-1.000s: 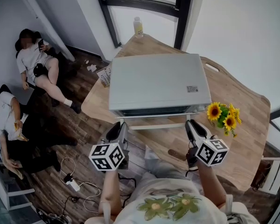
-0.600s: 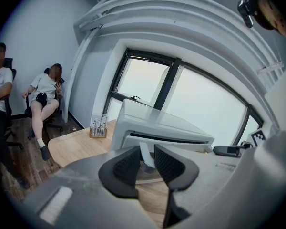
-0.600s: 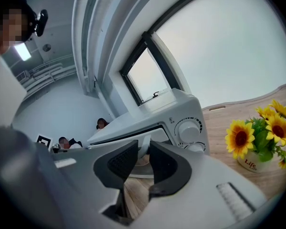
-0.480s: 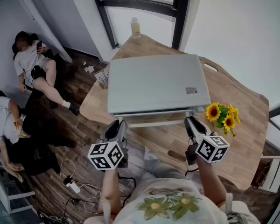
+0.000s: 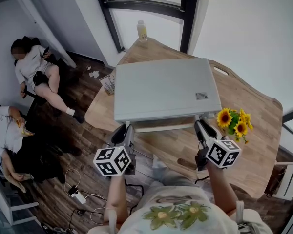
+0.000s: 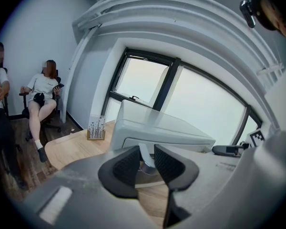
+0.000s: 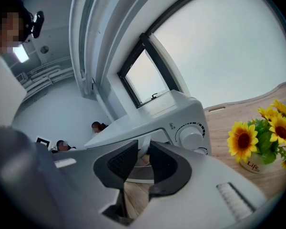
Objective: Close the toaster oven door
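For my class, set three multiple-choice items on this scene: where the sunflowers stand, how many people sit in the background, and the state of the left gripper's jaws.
1. Where do the sunflowers stand?
A. on the table, right of the toaster oven
B. on top of the toaster oven
C. on a shelf

2. How many people sit in the background?
A. none
B. two
C. five

3. The jaws of the left gripper are:
A. wide apart, empty
B. closed on a spoon
C. closed on the door handle

1 A: they stand beside its right end.
2 B: two sit at the head view's left.
3 C: the white handle is gripped between them.
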### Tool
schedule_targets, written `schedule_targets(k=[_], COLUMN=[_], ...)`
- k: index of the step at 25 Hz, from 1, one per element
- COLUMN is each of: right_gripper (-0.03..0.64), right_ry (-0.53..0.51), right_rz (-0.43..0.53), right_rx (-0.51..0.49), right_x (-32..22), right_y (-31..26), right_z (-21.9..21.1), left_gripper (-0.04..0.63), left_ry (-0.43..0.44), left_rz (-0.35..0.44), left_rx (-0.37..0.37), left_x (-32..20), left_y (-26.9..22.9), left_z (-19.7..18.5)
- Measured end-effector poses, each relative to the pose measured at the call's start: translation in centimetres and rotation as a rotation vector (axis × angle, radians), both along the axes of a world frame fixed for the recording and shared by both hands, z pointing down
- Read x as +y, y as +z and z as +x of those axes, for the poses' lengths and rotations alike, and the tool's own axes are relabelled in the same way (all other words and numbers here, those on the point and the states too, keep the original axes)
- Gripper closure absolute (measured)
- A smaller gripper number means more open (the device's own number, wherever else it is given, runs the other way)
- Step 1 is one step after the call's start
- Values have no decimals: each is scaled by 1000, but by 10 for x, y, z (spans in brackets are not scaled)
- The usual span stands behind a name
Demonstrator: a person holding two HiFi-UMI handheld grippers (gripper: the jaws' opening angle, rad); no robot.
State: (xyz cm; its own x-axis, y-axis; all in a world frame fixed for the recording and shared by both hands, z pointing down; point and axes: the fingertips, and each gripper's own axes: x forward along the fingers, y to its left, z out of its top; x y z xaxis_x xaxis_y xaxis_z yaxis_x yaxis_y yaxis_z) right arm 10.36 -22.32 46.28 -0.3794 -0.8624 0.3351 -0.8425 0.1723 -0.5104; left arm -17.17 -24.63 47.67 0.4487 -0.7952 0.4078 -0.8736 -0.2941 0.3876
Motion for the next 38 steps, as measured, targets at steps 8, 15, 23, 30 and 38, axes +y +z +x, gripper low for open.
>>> schedule_targets(k=[8, 15, 23, 30, 38], right_gripper=[535, 537, 603, 617, 618], right_ry=[-6, 8, -43, -120, -186], right_rz=[30, 96, 199, 241, 260], right_rx=[-5, 99, 222, 250, 279], right_x=[-3, 4, 33, 65, 96], right_y=[-2, -11, -27, -29, -29], right_z=[0, 0, -16, -40, -59], left_gripper=[494, 494, 531, 592, 592], left_ry=[66, 83, 85, 129, 161], left_rz=[134, 196, 346, 350, 342], left_rx=[-156, -230, -182, -160, -146], left_x=[-2, 4, 36, 74, 111], left_y=[-8, -18, -46, -45, -43], left_z=[3, 5, 20, 45, 70])
